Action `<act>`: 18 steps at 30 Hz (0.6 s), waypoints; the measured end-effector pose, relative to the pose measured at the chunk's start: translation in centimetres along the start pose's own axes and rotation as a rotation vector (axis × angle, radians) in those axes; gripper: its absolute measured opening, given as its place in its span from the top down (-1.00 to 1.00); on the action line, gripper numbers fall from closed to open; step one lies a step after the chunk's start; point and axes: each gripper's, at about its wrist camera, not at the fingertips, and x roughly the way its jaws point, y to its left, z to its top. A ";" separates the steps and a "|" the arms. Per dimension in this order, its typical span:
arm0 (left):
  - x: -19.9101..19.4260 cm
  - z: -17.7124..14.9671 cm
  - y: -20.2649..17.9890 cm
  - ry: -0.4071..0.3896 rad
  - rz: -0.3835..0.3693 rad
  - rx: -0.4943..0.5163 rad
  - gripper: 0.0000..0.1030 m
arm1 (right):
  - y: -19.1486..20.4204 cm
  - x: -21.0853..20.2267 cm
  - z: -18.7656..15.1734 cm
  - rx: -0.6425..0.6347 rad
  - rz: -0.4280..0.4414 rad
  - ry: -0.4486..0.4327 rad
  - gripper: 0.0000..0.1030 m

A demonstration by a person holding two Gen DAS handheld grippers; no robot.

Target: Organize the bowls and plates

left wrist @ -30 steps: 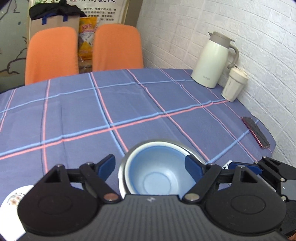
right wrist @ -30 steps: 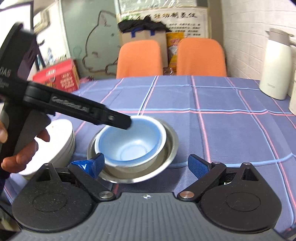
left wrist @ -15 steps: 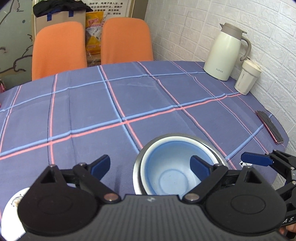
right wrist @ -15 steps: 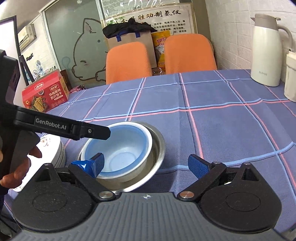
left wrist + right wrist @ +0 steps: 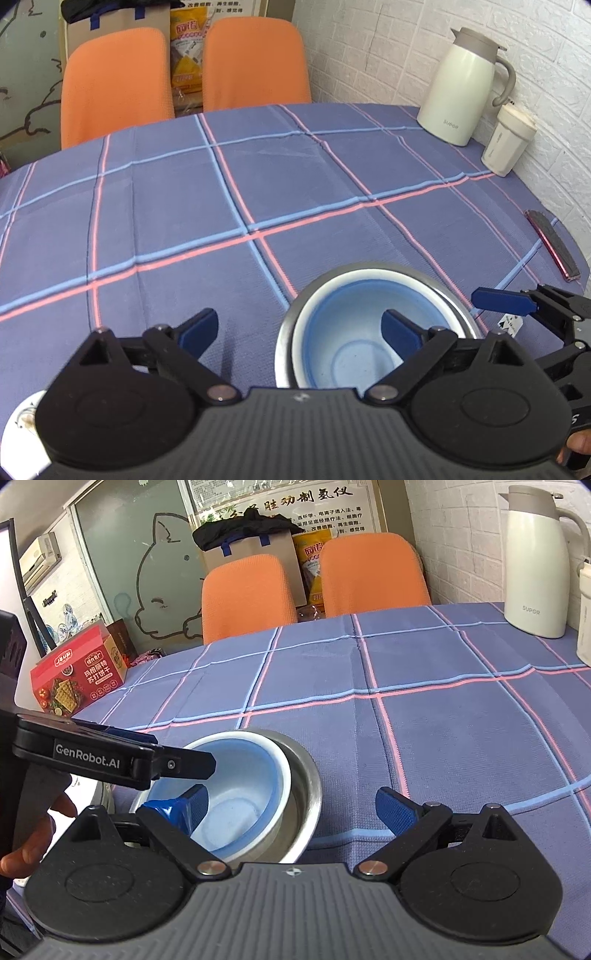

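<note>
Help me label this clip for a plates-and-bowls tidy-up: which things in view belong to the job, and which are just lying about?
Belongs to the job:
blue bowl, nested in the steel bowl
white plates at the left edge
left gripper and right gripper, both open

Just lying about:
thermos jug
lidded cup
phone
cracker box
orange chairs

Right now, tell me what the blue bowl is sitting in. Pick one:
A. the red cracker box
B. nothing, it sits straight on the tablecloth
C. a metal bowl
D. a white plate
C: the blue bowl is nested inside the metal bowl, whose shiny rim rings it in both wrist views, with both bowls resting on the tablecloth.
</note>
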 end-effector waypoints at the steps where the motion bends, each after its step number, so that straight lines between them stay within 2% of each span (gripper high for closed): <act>1: 0.3 0.0 -0.1 0.011 0.006 0.005 -0.83 | -0.1 0.4 0.1 0.000 0.001 0.009 -0.65; 9: 2.9 0.0 0.3 0.081 0.044 0.017 -0.83 | 0.1 3.2 0.0 -0.026 -0.040 0.098 -0.65; 15: 3.4 0.1 -0.2 0.115 0.044 0.039 -0.83 | 1.3 3.3 -0.7 -0.129 -0.092 0.100 -0.69; 18: 3.5 0.1 -0.5 0.129 0.055 0.044 -0.83 | 1.3 3.4 -0.8 -0.116 -0.097 0.097 -0.73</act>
